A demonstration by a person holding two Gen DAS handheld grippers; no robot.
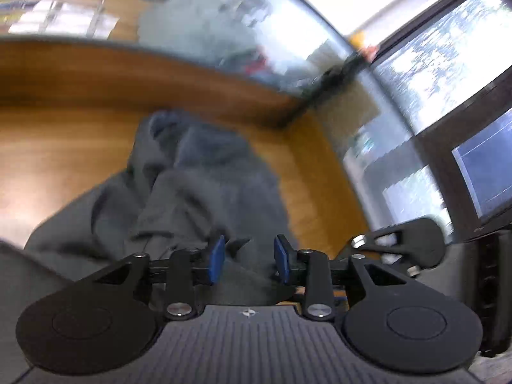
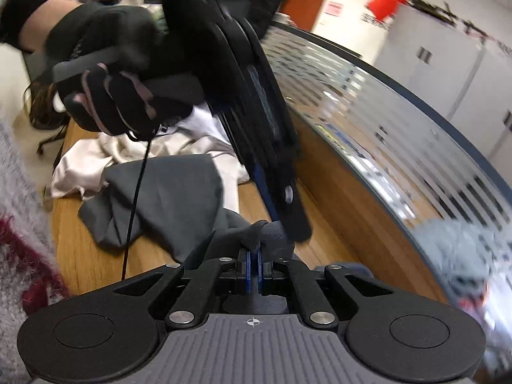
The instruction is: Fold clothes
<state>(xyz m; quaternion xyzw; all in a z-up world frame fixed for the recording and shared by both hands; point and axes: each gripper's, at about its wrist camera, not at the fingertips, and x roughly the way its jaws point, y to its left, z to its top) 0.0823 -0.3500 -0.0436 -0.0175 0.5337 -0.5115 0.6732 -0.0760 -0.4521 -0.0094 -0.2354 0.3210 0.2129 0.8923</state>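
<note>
Right claw (image 2: pixel 252 267) clamped on grey cloth (image 2: pixel 166 198) heaped on wooden table (image 2: pixel 89 256); left claw (image 1: pixel 248 257) apart over it, empty; best regrip a corner before pulling flat.

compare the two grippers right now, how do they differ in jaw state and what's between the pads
The left gripper has its blue pads apart, with the dark grey garment lying beneath the gap but not pinched. The right gripper has its pads nearly together, clamped on a bunched fold of that garment. In the right wrist view the left gripper hangs tilted above the cloth. Both share black linkages, blue pads and the wooden table below.
</note>
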